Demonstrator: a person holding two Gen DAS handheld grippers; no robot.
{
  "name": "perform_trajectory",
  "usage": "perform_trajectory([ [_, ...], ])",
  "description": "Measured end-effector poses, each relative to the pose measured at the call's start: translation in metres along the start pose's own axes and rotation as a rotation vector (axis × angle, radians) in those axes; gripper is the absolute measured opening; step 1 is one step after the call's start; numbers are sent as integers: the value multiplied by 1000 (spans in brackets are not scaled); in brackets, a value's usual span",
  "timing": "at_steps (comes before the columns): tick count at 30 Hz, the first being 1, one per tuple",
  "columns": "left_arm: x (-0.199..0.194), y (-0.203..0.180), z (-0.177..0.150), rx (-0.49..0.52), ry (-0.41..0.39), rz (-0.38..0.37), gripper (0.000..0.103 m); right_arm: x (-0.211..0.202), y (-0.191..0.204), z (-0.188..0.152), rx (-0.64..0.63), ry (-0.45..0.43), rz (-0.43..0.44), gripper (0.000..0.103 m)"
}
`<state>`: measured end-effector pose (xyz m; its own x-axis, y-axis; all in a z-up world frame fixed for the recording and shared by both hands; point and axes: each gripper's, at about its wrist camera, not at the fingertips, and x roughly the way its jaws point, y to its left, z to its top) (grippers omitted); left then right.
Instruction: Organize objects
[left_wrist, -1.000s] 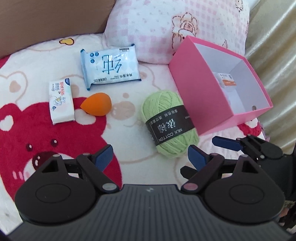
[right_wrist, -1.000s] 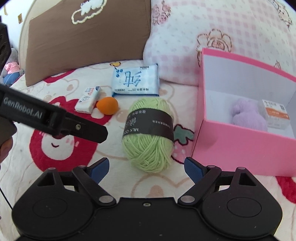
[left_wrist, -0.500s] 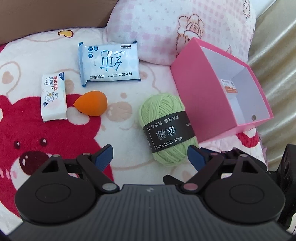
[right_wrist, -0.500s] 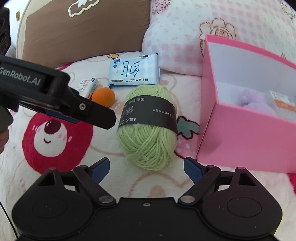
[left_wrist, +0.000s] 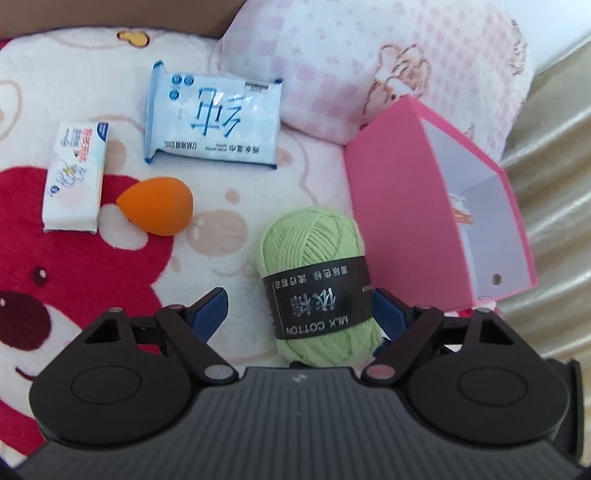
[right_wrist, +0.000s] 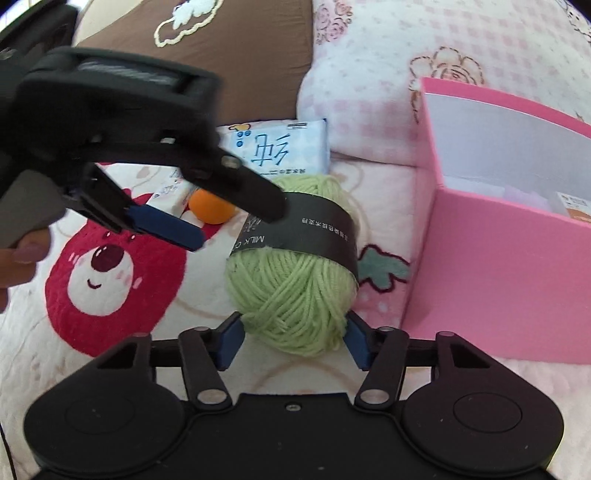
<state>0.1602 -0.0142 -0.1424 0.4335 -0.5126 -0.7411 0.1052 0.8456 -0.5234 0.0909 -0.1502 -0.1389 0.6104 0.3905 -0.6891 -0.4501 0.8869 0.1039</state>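
Already the right gripper (right_wrist: 291, 339) had just been closing, its fingers (right_wrist: 231, 341) pressed against the near end of the green yarn ball (right_wrist: 295, 280), which lay on the bed blanket (right_wrist: 122, 339) beside the pink box (right_wrist: 498, 273), probably its destination. Meanwhile the left gripper (left_wrist: 299, 306) hung wide over the same ball, gripping nothing, perhaps to steady it.

"MILK COTTON" is printed on the black band (left_wrist: 320, 299) around the green yarn ball (left_wrist: 312, 236).

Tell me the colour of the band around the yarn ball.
Black with pale lettering, on the light green yarn ball; clearest in the left wrist view.
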Motion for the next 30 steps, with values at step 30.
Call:
perform_trajectory([
  [30, -10, 5, -40, -141, 124, -26, 57, -28, -2, -9, -40, 168, 119, 76],
])
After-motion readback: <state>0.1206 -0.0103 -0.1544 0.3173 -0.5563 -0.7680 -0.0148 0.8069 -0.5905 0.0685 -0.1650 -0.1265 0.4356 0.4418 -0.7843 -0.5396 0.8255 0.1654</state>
